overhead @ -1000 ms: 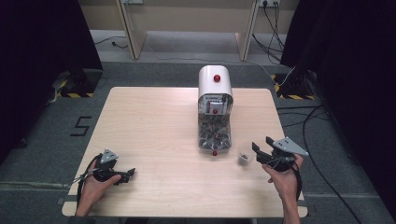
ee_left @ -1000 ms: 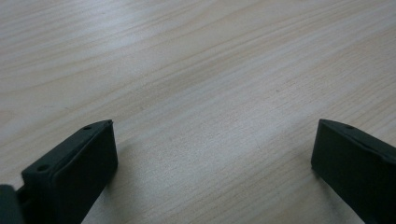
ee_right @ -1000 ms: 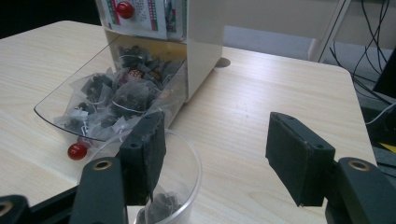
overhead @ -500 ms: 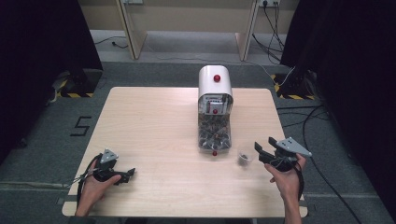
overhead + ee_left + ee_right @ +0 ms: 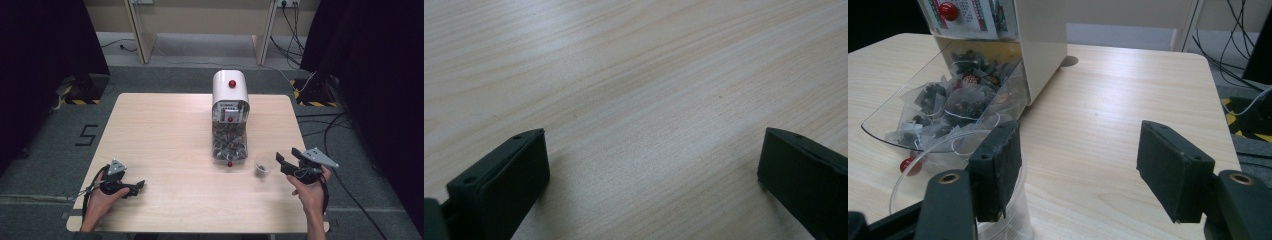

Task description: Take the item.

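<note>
The left gripper (image 5: 139,187) is lying low over the wooden table (image 5: 165,135), its jaws standing wide apart with bare wood between them. The right gripper (image 5: 1075,165) is also gaping, nothing lying between its pads; a clear plastic cup (image 5: 955,192) is sitting just beside and behind one finger (image 5: 996,167). Beyond that finger a white dispenser (image 5: 230,90) is spilling tea bags (image 5: 955,102) into its clear tray (image 5: 878,131).

Open table on my left, crowded on my right

My left tongs (image 5: 134,188) face bare table (image 5: 160,140); the clear cup (image 5: 261,165) and tea-bag dispenser (image 5: 230,117) block my right tongs (image 5: 286,161).
</note>
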`<state>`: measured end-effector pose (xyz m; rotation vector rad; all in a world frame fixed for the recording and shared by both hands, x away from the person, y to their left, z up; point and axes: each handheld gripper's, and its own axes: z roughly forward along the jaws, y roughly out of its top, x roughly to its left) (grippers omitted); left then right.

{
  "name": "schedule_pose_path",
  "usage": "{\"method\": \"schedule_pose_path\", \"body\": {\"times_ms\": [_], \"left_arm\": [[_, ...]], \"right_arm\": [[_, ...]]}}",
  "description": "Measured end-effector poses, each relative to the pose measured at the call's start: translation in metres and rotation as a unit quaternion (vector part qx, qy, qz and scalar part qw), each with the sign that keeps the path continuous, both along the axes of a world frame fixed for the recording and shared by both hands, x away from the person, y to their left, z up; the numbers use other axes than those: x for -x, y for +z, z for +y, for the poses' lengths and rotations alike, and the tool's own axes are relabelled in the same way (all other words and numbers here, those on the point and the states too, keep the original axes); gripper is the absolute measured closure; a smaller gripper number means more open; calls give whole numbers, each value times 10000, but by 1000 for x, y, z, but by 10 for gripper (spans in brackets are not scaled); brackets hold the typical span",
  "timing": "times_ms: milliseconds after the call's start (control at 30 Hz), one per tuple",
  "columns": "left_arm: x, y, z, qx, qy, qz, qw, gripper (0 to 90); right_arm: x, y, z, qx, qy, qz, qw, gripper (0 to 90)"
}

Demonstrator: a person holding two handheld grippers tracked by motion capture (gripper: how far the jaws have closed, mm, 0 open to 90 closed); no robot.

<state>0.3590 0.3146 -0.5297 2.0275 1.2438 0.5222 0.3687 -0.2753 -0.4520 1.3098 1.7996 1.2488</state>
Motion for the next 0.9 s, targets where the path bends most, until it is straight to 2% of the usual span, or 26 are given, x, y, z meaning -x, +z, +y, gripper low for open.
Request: {"method": "schedule_pose_path", "body": {"times_ms": [267,600,900], "left_arm": [[0,0,0,0,1,0,10000,0],[0,0,0,2,-1,0,10000,0],[0,0,0,3,1,1,10000,0]], "right_arm": [[1,0,-11,-101,-156,-7,9998,347],[3,-3,-16,-54,-194,71,9998,340],[7,-13,-24,-14,-282,259,9993,334]]}}
